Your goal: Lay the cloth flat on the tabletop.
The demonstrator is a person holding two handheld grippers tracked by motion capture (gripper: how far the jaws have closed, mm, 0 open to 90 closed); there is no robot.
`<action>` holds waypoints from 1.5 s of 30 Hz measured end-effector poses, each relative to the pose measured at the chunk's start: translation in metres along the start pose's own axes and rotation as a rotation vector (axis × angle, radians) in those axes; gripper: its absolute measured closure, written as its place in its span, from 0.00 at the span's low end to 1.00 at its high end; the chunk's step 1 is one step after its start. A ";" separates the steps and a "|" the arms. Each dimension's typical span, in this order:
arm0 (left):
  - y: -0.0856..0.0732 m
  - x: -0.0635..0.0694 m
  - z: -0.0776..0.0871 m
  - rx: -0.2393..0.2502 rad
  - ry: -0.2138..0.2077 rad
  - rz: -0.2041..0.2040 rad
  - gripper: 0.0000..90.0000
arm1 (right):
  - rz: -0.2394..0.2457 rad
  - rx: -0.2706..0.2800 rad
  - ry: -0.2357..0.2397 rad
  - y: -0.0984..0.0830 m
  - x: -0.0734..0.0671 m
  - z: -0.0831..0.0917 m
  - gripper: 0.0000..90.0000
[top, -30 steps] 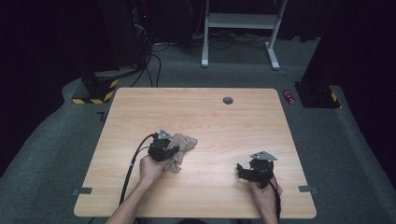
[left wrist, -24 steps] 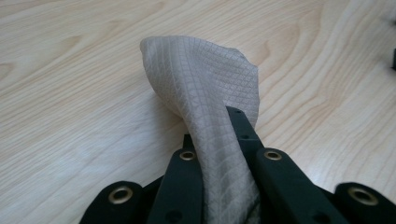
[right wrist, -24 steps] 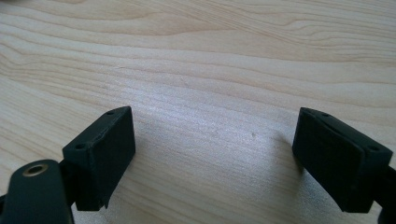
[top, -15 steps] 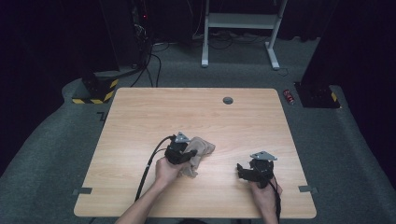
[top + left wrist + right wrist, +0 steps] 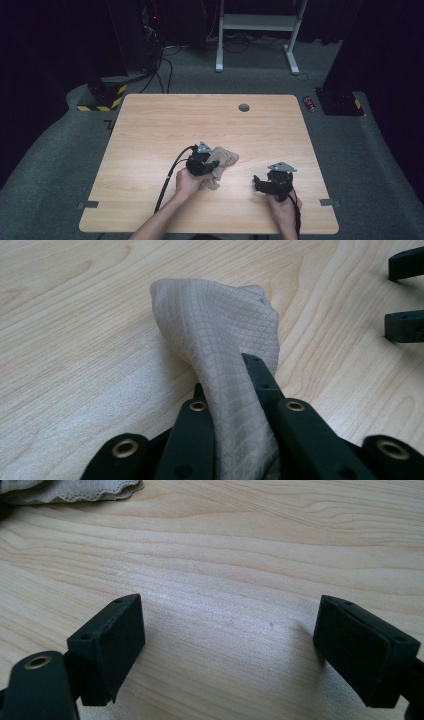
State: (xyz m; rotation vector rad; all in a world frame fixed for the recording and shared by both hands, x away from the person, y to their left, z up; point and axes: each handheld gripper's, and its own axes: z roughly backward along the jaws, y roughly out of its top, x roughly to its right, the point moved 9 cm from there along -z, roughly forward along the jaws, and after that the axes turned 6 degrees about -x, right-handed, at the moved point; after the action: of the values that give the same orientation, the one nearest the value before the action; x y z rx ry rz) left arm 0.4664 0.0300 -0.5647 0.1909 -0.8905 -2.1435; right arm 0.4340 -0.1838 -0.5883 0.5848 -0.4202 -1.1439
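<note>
A beige, grid-textured cloth (image 5: 224, 159) lies bunched on the wooden table (image 5: 160, 125), a little left of the front middle. My left gripper (image 5: 206, 166) is shut on one fold of it. In the left gripper view the cloth (image 5: 220, 330) runs up between the two black jaws of that gripper (image 5: 225, 375), which have just been opening slightly and still pinch the fabric. My right gripper (image 5: 258, 183) rests open at the front right, with bare wood between the jaws (image 5: 232, 630). An edge of the cloth (image 5: 75, 490) lies beyond them. The right gripper's jaw tips (image 5: 405, 292) appear to the right of the cloth.
A round cable hole (image 5: 244, 107) sits near the table's far edge. On the floor behind stand a white desk frame (image 5: 255, 30), a black and yellow striped block (image 5: 100, 100) with cables, and a small red object (image 5: 311, 103). Bare wood surrounds the cloth.
My left hand has slid to the right across the table, dragging the cloth along toward the right gripper. The right hand has stayed still.
</note>
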 end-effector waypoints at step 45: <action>-0.105 -0.029 0.070 0.044 0.225 0.025 0.38 | 0.196 0.030 0.164 0.013 -0.071 0.003 0.69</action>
State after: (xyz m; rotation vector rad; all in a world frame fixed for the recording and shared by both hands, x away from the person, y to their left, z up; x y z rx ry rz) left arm 0.3932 0.1345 -0.5860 0.4319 -0.8052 -2.0331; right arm 0.4151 -0.1143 -0.5790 0.6434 -0.3460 -0.8970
